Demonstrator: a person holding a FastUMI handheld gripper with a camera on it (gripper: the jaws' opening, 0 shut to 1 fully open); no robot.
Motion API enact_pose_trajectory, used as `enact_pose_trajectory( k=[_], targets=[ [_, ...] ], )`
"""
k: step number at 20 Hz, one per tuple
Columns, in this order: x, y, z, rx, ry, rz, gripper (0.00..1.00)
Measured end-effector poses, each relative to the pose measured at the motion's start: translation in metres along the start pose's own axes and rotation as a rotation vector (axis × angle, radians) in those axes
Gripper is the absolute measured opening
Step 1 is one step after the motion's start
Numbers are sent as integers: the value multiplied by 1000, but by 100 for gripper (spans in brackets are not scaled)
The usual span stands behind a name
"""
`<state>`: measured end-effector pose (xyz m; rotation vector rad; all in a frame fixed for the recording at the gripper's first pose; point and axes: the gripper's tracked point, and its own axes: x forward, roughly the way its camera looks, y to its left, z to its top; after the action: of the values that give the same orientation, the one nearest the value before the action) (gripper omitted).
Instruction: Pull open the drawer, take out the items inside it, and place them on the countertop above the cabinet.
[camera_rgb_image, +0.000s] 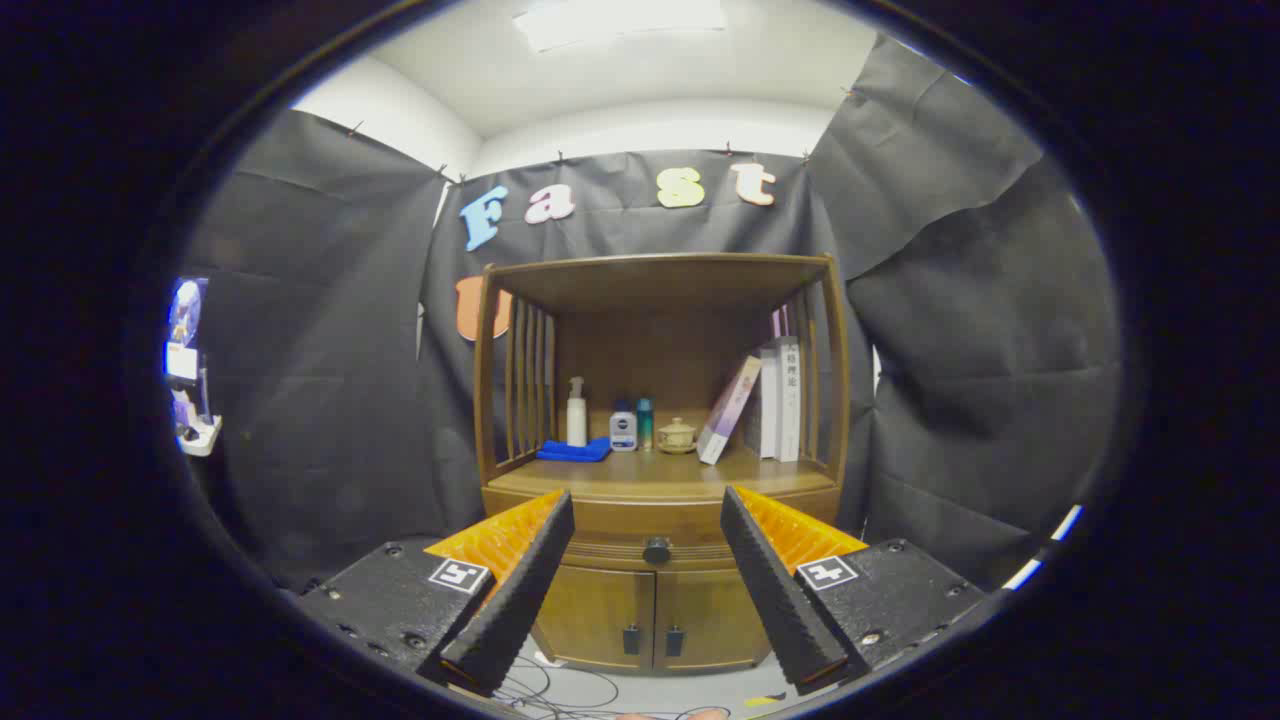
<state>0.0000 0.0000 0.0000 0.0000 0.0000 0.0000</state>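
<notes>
The drawer (655, 550) sits shut in the front of the wooden cabinet (660, 440), its dark round knob (657, 550) showing right between the two fingers and a good way beyond them. The tool (647, 508) is spread wide, gripping nothing, with open air between it and the knob. Right above the drawer is the worktop (600, 478), already pretty busy: a folded blue cloth (573, 451) on the left with a white pump bottle (576, 412) standing behind it, then a small white bottle (623, 428), a teal one (645, 423), a little teapot (677, 435), and some books (775, 398), one leaning (729, 410). Below the drawer are two closed cabinet doors (655, 615), and cables (560, 690) lie on the floor in front.
</notes>
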Motion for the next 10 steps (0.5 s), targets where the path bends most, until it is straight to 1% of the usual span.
enact_pose_trajectory(
  k=[3, 6, 9, 10],
  targets=[
    [1, -2, -8, 11, 20, -11, 97],
    [0, 4, -5, 65, 10, 13, 97],
    [-3, -2, -5, 16, -1, -22, 97],
    [-5, 1, -5, 7, -3, -9, 97]
  ],
)
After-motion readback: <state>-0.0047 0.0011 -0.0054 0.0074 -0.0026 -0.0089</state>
